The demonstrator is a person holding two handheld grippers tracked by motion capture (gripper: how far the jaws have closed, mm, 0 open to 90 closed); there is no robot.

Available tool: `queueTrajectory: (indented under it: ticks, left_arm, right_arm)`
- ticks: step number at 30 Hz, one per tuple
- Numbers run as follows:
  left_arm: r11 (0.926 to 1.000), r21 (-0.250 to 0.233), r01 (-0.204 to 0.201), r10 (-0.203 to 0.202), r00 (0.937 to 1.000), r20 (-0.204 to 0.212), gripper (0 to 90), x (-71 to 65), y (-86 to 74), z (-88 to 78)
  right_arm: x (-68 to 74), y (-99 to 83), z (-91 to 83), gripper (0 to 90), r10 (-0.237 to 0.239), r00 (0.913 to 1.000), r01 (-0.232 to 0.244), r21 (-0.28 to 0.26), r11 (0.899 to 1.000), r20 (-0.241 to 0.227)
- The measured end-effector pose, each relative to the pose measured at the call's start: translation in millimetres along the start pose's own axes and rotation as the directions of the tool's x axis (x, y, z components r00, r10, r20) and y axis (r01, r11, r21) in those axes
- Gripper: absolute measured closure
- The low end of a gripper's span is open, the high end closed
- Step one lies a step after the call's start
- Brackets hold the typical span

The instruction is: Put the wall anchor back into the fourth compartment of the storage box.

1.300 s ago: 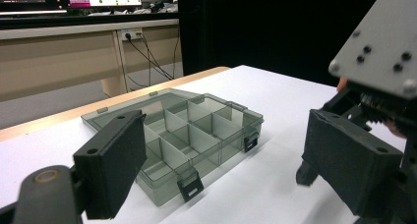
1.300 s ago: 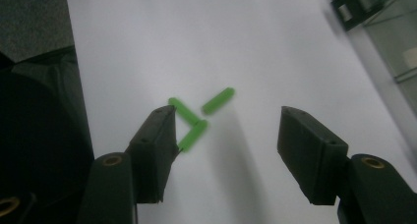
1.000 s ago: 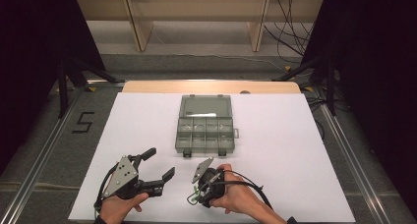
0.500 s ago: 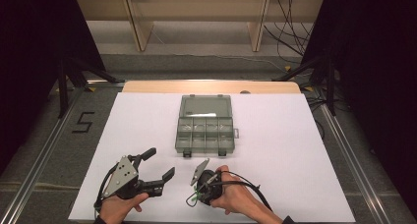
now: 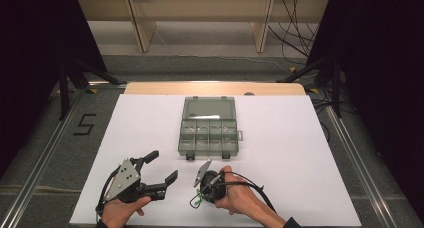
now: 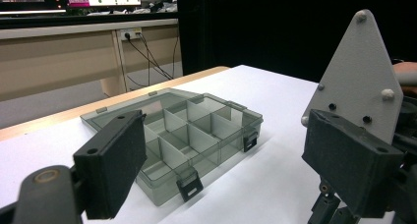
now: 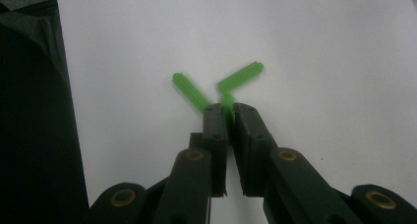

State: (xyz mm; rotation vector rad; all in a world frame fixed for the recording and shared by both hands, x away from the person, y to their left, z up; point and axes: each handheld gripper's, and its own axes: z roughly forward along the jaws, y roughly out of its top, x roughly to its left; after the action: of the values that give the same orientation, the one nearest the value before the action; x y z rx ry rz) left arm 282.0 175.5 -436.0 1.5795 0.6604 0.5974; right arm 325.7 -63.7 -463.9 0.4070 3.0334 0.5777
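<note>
Progress looks early, as I read it: the right gripper has just been closing and now pinches one green peg near the desk's front edge, its jaws pressed on the peg's near end. Two more pegs lie on the white surface just past the jaws, one slanting left, one slanting right, both untouched. The box sits open at mid-desk, toward the back edge, lid laid flat behind it, and its compartments look empty. So the likely work, carrying pegs into the box, has all three still to go.

The left gripper rests near the front-left corner, jaws spread wide, nothing between them.

Bare desk runs between pegs and box, so a straight carry is free. The front edge lies close behind the hands; left and right sides have wide open surface.
</note>
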Motion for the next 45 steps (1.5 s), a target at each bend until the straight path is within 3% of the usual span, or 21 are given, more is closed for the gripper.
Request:
queueTrajectory:
  ticks: [4, 10, 23, 36, 45]
  left_arm:
    - [1.0, -0.001, -0.005, 0.005, 1.0, -0.001, 15.8, 0.7, 0.2, -0.2]
    - [1.0, -0.001, -0.004, 0.004, 1.0, -0.001, 15.8, 0.5, 0.4, -0.5]
    - [1.0, 0.001, -0.007, 0.007, 1.0, -0.002, 15.8, 0.7, 0.1, 0.1]
    - [1.0, -0.002, -0.006, 0.006, 1.0, -0.002, 15.8, 0.8, 0.2, -0.1]
    - [1.0, -0.002, -0.006, 0.006, 1.0, -0.002, 15.8, 0.7, 0.3, -0.2]
  right_arm:
    - [-2.4, -1.0, -6.5, 84.0, -0.002, 1.0, 0.002, -0.005, 1.0, -0.005]
    - [-9.7, -0.5, -29.3, 84.0, -0.013, 0.9998, 0.013, -0.046, 0.999, 0.013]
    - [-46.4, -6.7, -63.6, 84.0, 0.061, 0.9943, -0.048, -0.143, 0.989, 0.088]
    - [-76.7, -8.3, -80.3, 84.0, 0.112, 0.9815, -0.08, -0.201, 0.976, 0.155]
    - [-93.6, -10.3, -82.9, 84.0, 0.146, 0.9705, -0.102, -0.222, 0.97, 0.192]
